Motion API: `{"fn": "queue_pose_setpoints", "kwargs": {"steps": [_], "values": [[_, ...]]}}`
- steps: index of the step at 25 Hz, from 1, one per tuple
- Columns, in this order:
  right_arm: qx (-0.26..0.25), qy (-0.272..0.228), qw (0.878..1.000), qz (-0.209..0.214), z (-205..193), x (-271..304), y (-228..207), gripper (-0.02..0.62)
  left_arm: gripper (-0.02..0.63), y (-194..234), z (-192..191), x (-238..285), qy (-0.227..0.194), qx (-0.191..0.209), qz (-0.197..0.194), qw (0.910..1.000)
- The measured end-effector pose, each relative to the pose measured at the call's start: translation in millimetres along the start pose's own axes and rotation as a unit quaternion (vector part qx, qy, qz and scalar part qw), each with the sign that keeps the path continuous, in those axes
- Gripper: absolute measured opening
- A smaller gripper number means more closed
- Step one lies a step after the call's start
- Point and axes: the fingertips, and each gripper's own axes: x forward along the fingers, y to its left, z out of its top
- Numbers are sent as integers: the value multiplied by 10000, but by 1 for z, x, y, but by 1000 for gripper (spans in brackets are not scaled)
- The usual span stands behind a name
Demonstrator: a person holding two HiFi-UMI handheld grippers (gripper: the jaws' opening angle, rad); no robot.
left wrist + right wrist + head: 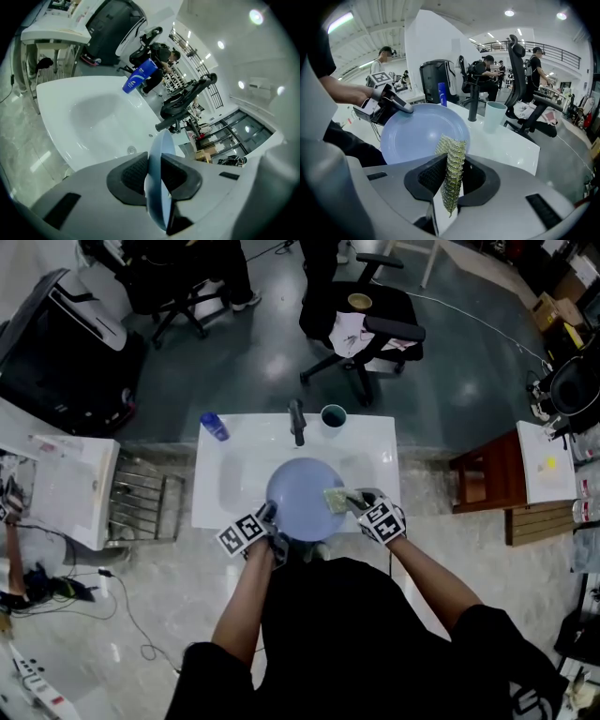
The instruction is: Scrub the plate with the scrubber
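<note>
A pale blue plate point(300, 501) hangs over the white sink point(234, 486). My left gripper point(267, 518) is shut on its near-left rim; in the left gripper view the plate point(158, 154) stands edge-on between the pads. My right gripper point(354, 502) is shut on a yellow-green mesh scrubber point(336, 500), which lies against the plate's right side. In the right gripper view the scrubber point(452, 166) sticks up from the jaws in front of the plate point(423, 132), and the left gripper point(405, 108) shows at the plate's upper-left rim.
A dark faucet point(297, 421) stands at the sink's back, with a teal cup point(333, 416) to its right and a blue bottle point(214, 427) at the back left. A metal rack point(141, 497) sits left of the sink, a wooden stool point(487, 486) to the right.
</note>
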Motion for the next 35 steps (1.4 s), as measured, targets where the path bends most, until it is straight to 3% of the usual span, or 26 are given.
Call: {"fn": "queue_pose_setpoints", "kwargs": {"steps": [6,23,35], "values": [[-61,-44,9998,174,2,-7,9,66,61,-1,-2,3,-94,-88,13,9999],[1034,-249,9915,746,0,-10,48,64,61,1,-1,-3,-253,-160,153,9994],[1832,-439,9765,1050,4,-6,72,64,61,0,-5,-11,-362,-262,104,9989]]}}
